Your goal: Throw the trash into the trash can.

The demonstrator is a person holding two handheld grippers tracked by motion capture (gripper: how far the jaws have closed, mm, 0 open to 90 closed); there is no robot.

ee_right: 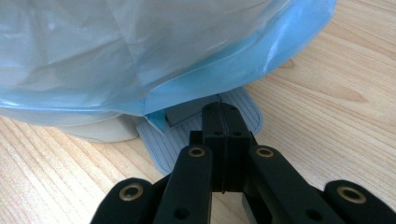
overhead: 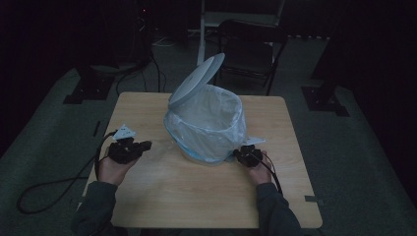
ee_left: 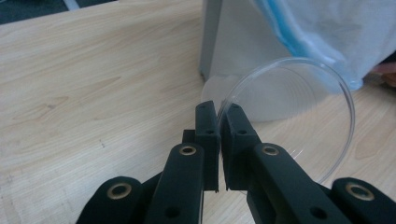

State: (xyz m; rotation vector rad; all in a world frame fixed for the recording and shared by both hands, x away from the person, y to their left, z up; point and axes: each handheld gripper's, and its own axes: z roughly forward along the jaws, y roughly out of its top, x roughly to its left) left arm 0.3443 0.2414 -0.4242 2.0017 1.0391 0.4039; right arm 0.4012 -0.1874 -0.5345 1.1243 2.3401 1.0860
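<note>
While unlabelled, lined bin [overhead: 206, 129], clear disc [ee_left: 299, 93] gripped

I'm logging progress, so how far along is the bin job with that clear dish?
Done: the bin's lid stands open, with the right gripper shut and pressing the ribbed pedal at the base of the pedal bin. In hand: the left gripper is shut on the rim of a clear round dish, low beside the bin. Left, judging by this: lift the dish over the bag's rim and drop it in.

Bin liner [ee_right: 140, 51] hides bin body; pedal [ee_right: 205, 126] partly covered.
</note>
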